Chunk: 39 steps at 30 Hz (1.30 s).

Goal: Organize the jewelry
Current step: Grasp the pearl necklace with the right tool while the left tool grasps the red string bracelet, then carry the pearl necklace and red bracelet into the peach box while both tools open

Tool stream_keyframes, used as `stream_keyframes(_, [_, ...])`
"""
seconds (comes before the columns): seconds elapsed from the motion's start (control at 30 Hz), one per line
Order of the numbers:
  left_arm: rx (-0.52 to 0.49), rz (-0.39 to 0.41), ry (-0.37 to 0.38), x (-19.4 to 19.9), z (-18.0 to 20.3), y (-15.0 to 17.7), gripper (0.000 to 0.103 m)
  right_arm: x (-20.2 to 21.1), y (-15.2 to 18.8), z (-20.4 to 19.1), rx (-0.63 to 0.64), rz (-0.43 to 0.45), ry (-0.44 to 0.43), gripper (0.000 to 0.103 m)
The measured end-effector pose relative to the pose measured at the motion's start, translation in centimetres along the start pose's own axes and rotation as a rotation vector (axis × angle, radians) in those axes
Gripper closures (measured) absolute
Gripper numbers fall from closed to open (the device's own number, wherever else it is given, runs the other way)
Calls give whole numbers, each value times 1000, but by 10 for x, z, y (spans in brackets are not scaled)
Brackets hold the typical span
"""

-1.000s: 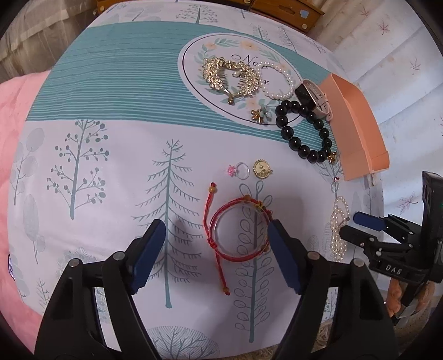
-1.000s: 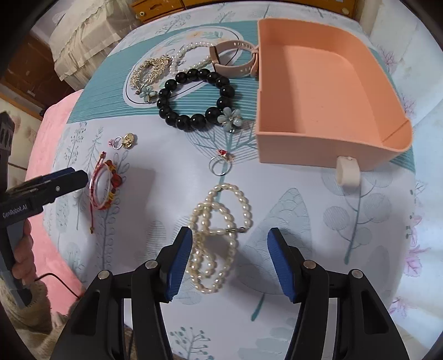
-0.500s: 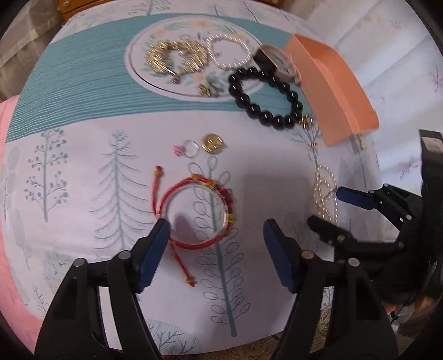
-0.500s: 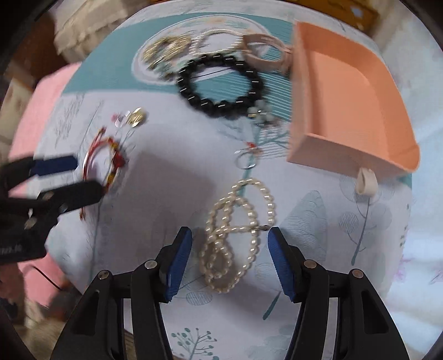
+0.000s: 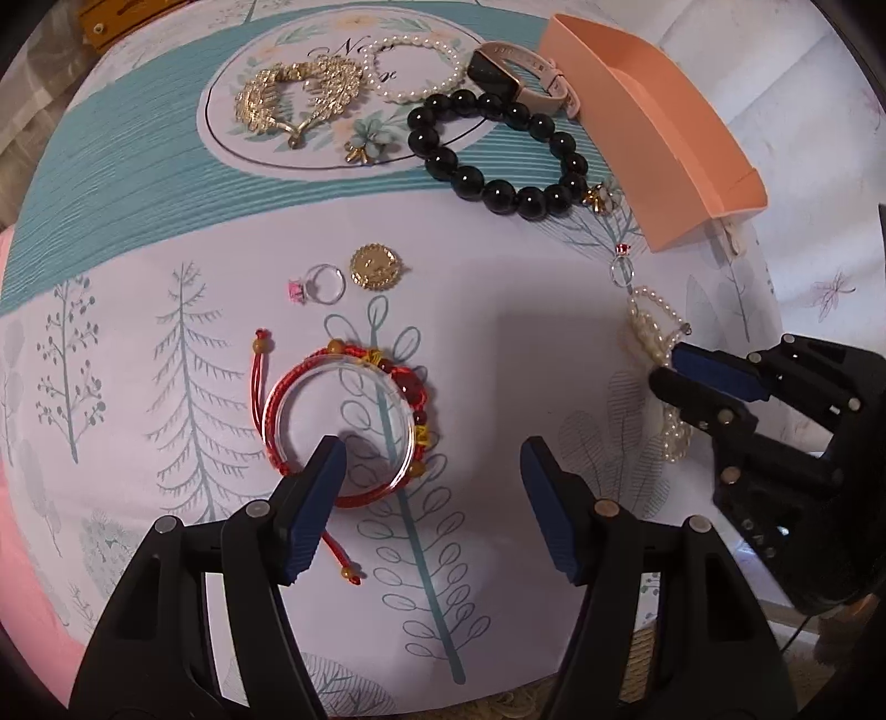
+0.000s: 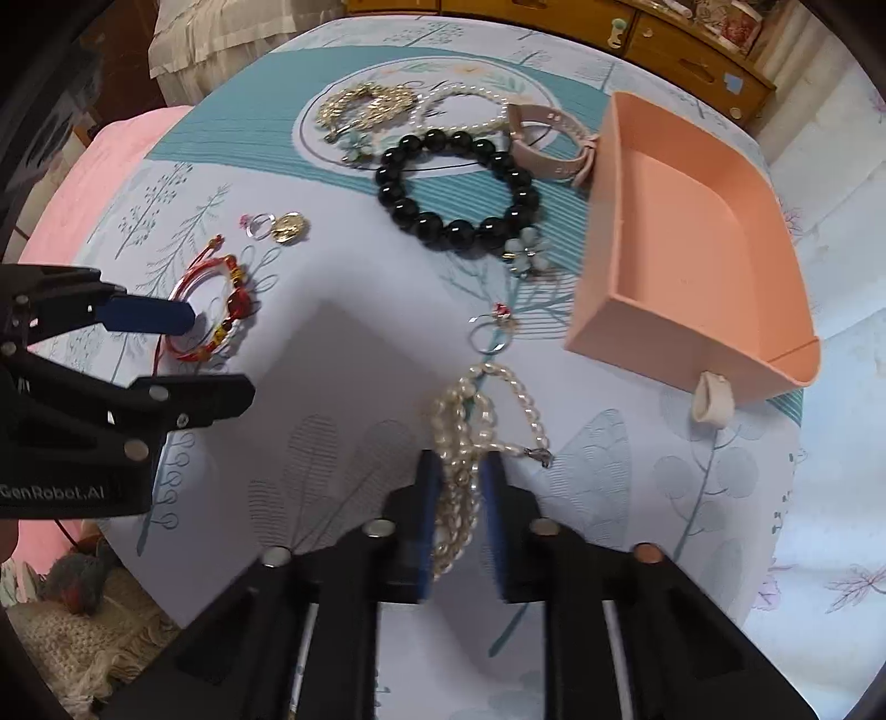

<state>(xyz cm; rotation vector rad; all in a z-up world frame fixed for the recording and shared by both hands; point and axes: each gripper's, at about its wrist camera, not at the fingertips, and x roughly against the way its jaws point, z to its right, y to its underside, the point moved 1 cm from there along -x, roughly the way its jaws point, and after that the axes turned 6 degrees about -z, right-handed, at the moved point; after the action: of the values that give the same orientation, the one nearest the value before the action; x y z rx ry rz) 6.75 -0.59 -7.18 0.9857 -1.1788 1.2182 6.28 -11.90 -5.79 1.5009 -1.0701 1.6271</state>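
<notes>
My right gripper [image 6: 460, 482] is shut on the pearl necklace [image 6: 476, 410], which still lies on the cloth; it also shows in the left wrist view [image 5: 678, 376], pinching the pearl necklace [image 5: 645, 321]. My left gripper [image 5: 432, 471] is open, its left finger over the red string bracelet [image 5: 343, 421], the right finger beside it. In the right wrist view the left gripper [image 6: 205, 354] straddles the red bracelet's [image 6: 221, 310] edge. The empty peach tray [image 6: 681, 238] stands at the right.
On the cloth lie a black bead bracelet [image 5: 498, 149], a pink watch [image 5: 520, 77], a pearl bracelet [image 5: 415, 69], a gold brooch [image 5: 293, 99], a gold pendant [image 5: 376, 266], a pink-stone ring [image 5: 321, 285] and a red-stone ring [image 6: 490, 332]. Wooden drawers [image 6: 664, 33] stand behind.
My right gripper moved forward and closed on the pearl necklace. My left gripper shifted so its left finger now lies over the red bracelet.
</notes>
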Motion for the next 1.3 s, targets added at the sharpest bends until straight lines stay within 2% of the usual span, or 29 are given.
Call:
stream_keyframes(0.07, [-8, -4, -10, -2, 5, -3, 40, -1, -2, 9, -16, 6, -28, 90])
stream_keyframes(0.13, [-8, -1, -27, -4, 12, -8, 45, 1, 1, 19, -32, 10, -50, 91])
stream_keyframes(0.17, [-9, 6, -39, -7, 17, -12, 56, 5, 3, 25, -42, 17, -63, 98])
stream_keyframes(0.2, [-15, 17, -51, -6, 20, -15, 75, 6, 3, 28, -50, 18, -70, 98])
stream_keyframes(0.27, [-23, 13, -24, -7, 24, -19, 95, 12, 3, 36, -71, 25, -102, 98])
stream_keyframes(0.33, [-13, 15, 6, -8, 26, -23, 95, 20, 4, 40, -79, 42, -105, 98])
stream_keyframes(0.5, [20, 57, -4, -4, 25, -30, 95, 42, 1, 43, -95, 84, -136, 98])
stream_keyframes(0.8, [10, 198, -9, 66, 25, -47, 95, 96, -10, 63, -132, 199, -158, 98])
stream_keyframes(1.03, [-68, 312, -15, 135, 45, -54, 95, 167, -20, 88, -178, 349, -159, 98])
stream_keyframes(1.2, [-110, 413, -22, 181, 72, -78, 95, 231, -26, 106, -214, 490, -130, 98])
stream_keyframes(1.3, [-105, 452, 5, 202, 83, -97, 95, 263, -32, 122, -249, 561, -116, 98])
